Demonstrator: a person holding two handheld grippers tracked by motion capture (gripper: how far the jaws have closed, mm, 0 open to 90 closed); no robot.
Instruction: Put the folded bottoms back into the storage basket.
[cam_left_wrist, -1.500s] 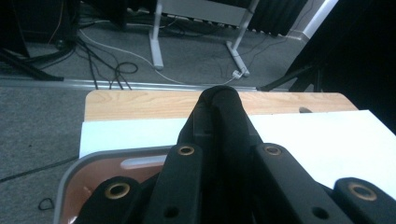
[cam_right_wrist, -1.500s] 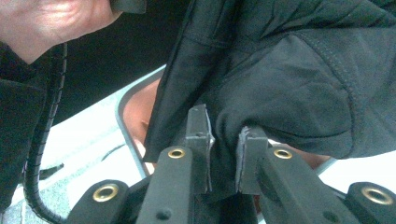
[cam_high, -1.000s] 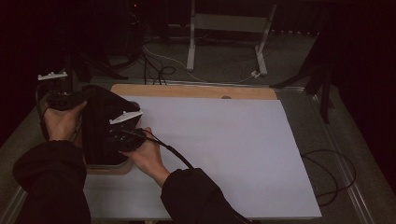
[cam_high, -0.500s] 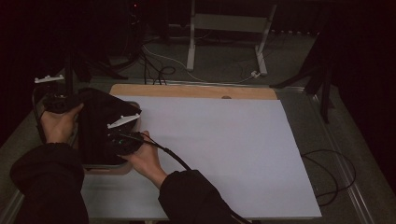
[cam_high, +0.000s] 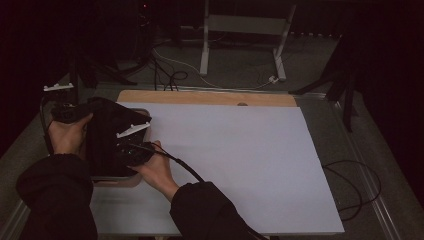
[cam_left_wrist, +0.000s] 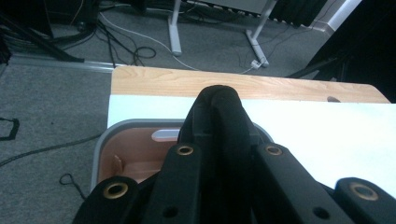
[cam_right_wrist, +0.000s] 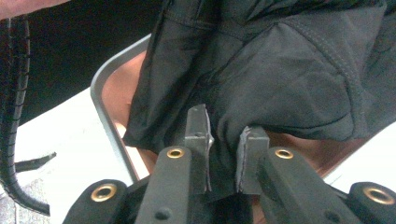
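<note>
High view: we see a person seated at a table covered by a white sheet (cam_high: 225, 165), with a wooden board (cam_high: 200, 97) along its far edge. At the left end sits a grey-rimmed tray (cam_high: 120, 179), and over it hangs a black garment (cam_high: 107, 140), held between the two tools. The left gripper (cam_high: 65, 111) grasps the garment at its far left edge; the right gripper (cam_high: 131, 150) grasps it at the near right.

Left gripper view: the jaws are drawn together on a thick fold of the garment (cam_left_wrist: 217, 126), which rises between them and hides the pads; behind it we make out the tray (cam_left_wrist: 100, 144) with its tan floor.

Right gripper view: the right gripper (cam_right_wrist: 224, 140) has its two pads pinching a hem of the garment (cam_right_wrist: 289, 79), the cloth bunched in the narrow gap; the tray (cam_right_wrist: 100, 84) lies just below.

Step in hand, as we judge it: the garment is gripped at two points and hangs above the tray, partly inside it, so it is either being lifted out or lowered in; we cannot tell which. The next move calls for both grips to hold firm while the hands travel together, keeping the cloth taut enough to clear the tray rim without snagging. A slip at the thin right hem seems the likelier failure.
</note>
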